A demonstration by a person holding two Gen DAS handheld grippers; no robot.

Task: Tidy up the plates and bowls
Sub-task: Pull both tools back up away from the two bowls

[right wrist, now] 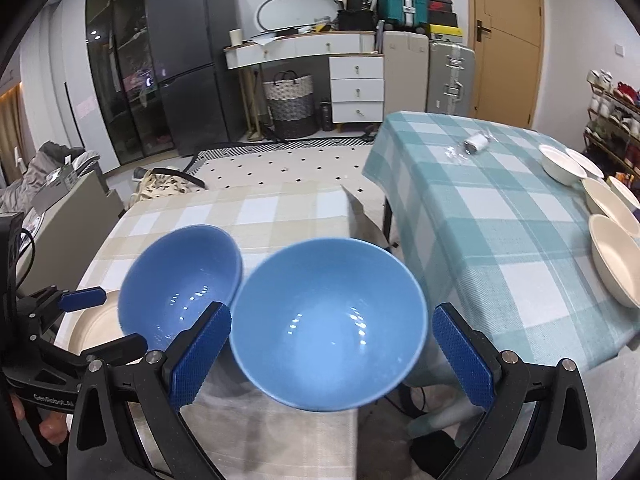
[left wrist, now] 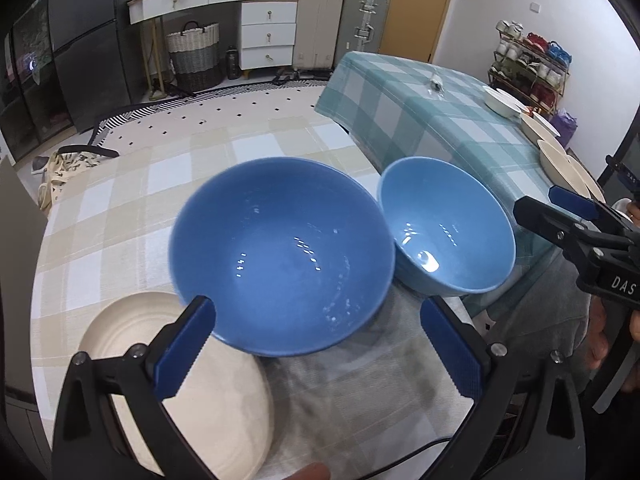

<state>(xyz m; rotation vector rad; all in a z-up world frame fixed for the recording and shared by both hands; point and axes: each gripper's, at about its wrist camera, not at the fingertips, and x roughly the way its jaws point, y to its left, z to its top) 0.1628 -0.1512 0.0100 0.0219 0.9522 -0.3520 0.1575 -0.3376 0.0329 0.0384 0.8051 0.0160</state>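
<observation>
Both jaws wide on left gripper (left wrist: 316, 344) and right gripper (right wrist: 332, 354); two blue bowls (left wrist: 280, 264) (left wrist: 448, 228) rim-to-rim, one cream plate (left wrist: 200, 396) left of them, beige checked tablecloth (left wrist: 120, 208).

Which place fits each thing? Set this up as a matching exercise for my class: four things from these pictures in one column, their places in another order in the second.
Things
1. darker blue bowl
2. lighter blue bowl
3. cream plate
4. cream bowls

Places
A. on the teal checked cloth
B. between the right gripper fingers
C. under the left gripper's left finger
D. between the left gripper fingers

Pairs: 1-D, 2-B, 3-C, 4-A
</observation>
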